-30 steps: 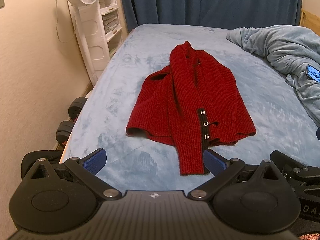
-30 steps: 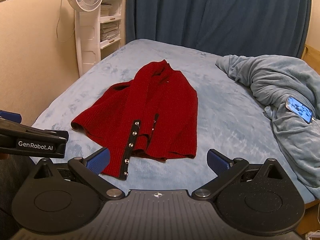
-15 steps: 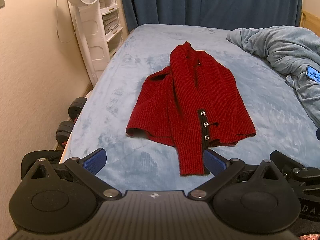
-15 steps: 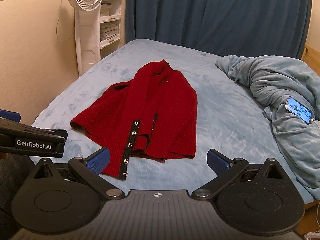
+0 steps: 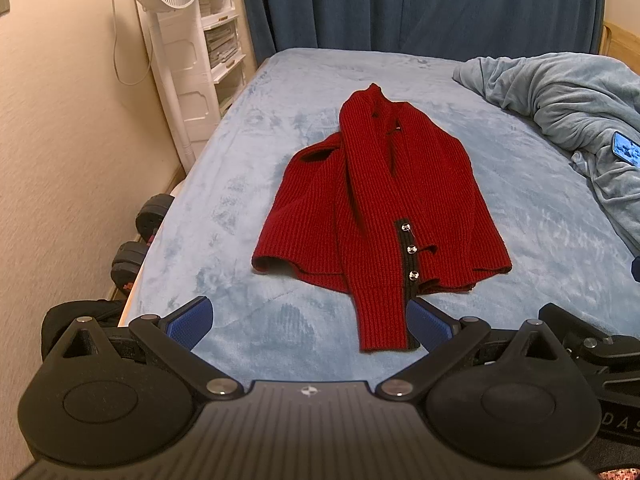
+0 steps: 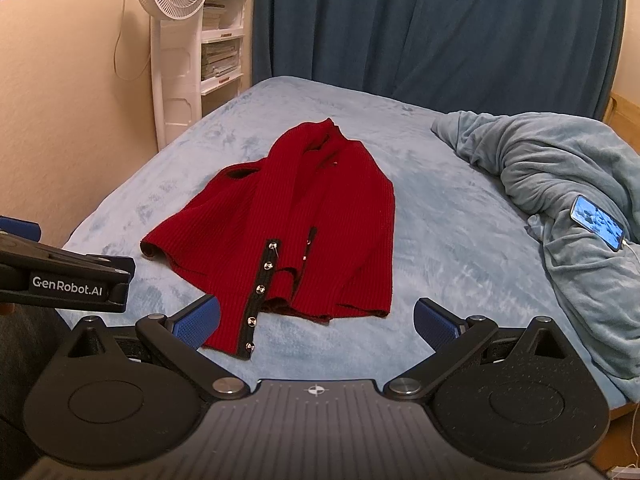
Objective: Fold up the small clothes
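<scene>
A small red knit cardigan (image 5: 384,208) with a black button band lies on the light blue bed (image 5: 256,168), its sides and one sleeve folded inward. It also shows in the right wrist view (image 6: 296,232). My left gripper (image 5: 308,320) is open and empty, hovering just short of the cardigan's near hem. My right gripper (image 6: 316,320) is open and empty, also just short of the hem, to the right of the left gripper's body (image 6: 64,280).
A rumpled blue-grey blanket (image 6: 560,184) with a lit phone (image 6: 598,227) on it lies at the right. A white standing fan (image 5: 168,40) and shelves stand by the left wall. Dumbbells (image 5: 140,236) lie on the floor left of the bed. Dark blue curtains hang behind.
Almost nothing has changed. Both grippers stay open in nearly the same place, and the cardigan has not moved.
</scene>
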{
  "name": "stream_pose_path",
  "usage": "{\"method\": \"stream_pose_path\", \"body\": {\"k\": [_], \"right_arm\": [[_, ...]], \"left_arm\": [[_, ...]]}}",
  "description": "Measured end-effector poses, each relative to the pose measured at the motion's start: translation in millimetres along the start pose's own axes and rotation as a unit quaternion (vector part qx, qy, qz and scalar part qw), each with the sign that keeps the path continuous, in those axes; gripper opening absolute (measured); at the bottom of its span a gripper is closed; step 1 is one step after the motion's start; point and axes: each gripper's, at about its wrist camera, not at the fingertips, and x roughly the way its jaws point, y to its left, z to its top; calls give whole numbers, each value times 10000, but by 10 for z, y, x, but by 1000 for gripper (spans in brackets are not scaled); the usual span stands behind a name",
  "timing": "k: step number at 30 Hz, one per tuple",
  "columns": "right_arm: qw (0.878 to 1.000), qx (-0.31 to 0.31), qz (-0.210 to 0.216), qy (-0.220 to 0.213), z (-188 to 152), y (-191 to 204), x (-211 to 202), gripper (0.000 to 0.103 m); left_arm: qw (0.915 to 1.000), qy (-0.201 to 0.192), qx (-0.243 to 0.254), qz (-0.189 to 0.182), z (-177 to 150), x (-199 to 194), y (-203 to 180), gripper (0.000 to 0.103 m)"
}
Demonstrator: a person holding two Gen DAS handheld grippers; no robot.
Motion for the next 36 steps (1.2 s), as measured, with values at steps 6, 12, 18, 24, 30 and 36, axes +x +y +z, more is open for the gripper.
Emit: {"method": "stream_pose_path", "body": {"k": [6, 12, 18, 24, 30, 36], "right_arm": [[10000, -1, -2, 10, -18, -1, 5, 102], [10000, -11, 2, 25, -27, 4, 16, 102], [10000, -13, 0, 46, -56, 12, 36, 102], [9998, -17, 67, 167, -78, 16, 103, 102], [9959, 596, 135, 661, -31, -276, 488, 102], [9876, 1172, 115, 1038, 136, -655, 1430, 102]], "left_arm": [[10000, 4, -1, -6, -1, 1, 8, 103], [10000, 29, -10, -12, -12, 9, 3, 103], [10000, 56, -17, -23, -27, 32, 14, 103], [9998, 177, -12, -39, -43, 110, 29, 103], [9984, 552, -55, -92, -53, 373, 81, 103], [9956, 916, -122, 144, -38, 691, 174, 103]]}}
